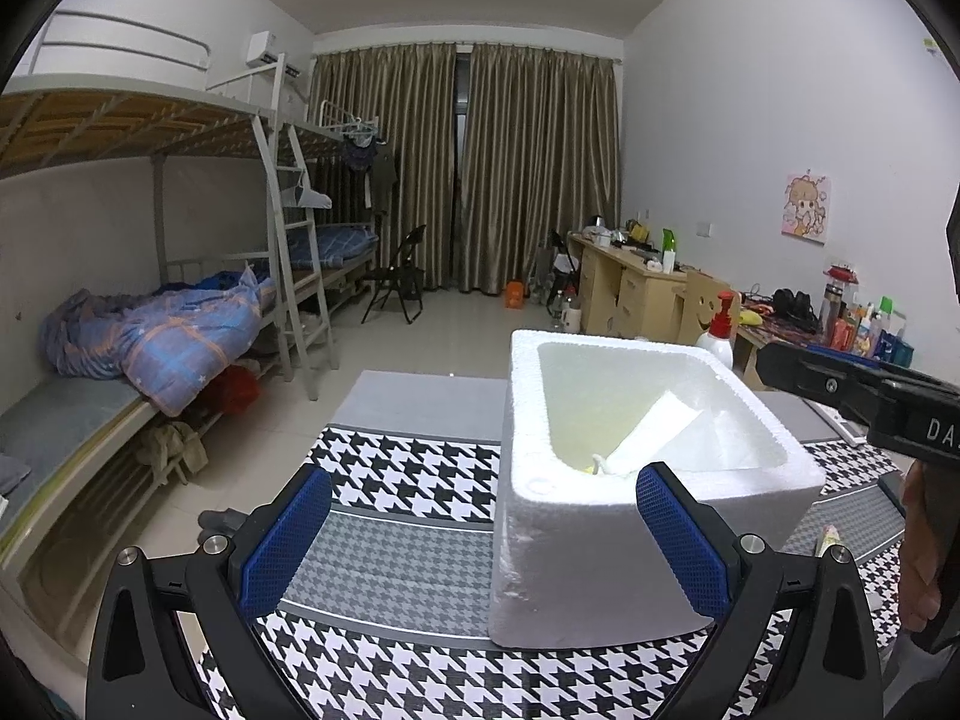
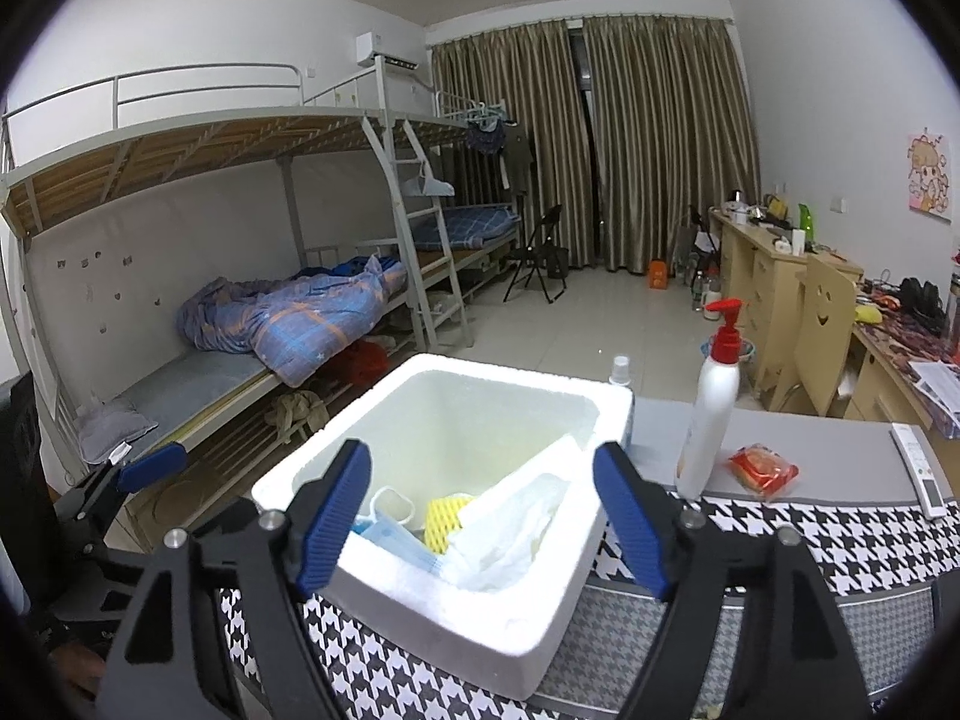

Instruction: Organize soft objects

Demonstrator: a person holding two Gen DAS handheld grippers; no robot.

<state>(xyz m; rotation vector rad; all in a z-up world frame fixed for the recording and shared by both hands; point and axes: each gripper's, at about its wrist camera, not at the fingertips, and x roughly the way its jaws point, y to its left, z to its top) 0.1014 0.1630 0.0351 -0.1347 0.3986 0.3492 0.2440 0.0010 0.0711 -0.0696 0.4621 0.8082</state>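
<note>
- You are holding the left tongs [image 1: 483, 531] wide apart with nothing between the blue ribbed pads – they are hovering over the bench [image 1: 384, 564] just beside the near left corner of the foam box [image 1: 600, 564].
- You are keeping the right tongs [image 2: 480, 519] spread wide too, empty, sitting above the box's near rim.
- The foam box [image 2: 540, 588] is standing upright on the houndstooth cloth [image 2: 840, 540], its white grainy walls thick and its corners rounded.
- Inside it the soft things are lying piled together – a blue face mask [image 2: 399, 543], a yellow foam net [image 2: 444, 519] and a crumpled white plastic bag [image 2: 516, 534].
- To the right of the box, a white pump bottle [image 2: 711, 402] with a red head is standing upright, with a red packet [image 2: 762, 468] just beside it and a remote [image 2: 918, 468] lying near the bench's right edge.
</note>
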